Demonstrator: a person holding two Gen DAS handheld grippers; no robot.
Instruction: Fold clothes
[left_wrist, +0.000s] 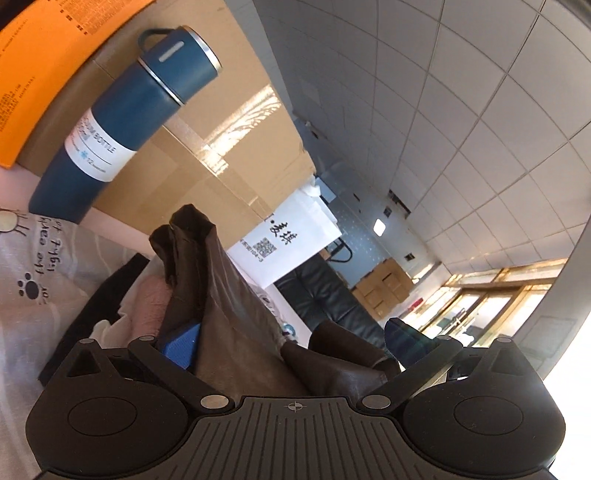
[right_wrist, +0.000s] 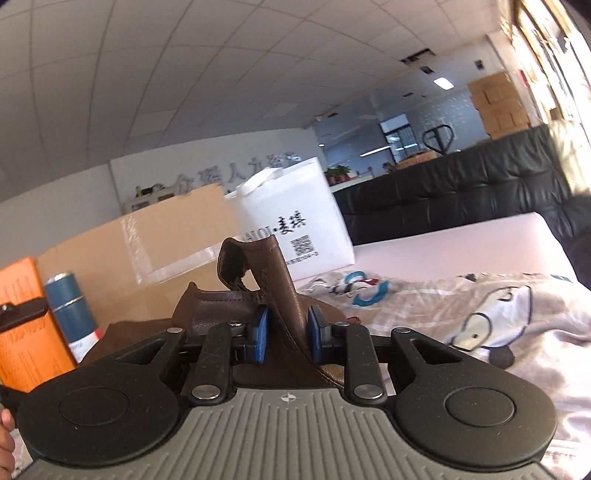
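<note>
The right gripper (right_wrist: 286, 338) has its blue pads (right_wrist: 260, 338) drawn close around a standing fold of the brown garment (right_wrist: 280, 280); whether they press on it cannot be told. The left gripper (left_wrist: 291, 343) stands wide, its jaws far apart, with the same brown garment (left_wrist: 229, 306) draped loosely between them. Ahead of the right gripper lie a printed cloth (right_wrist: 480, 314), a cardboard box (right_wrist: 147, 251) and a white bag (right_wrist: 295, 218). A blue flask (left_wrist: 122, 122) stands beyond the left gripper.
</note>
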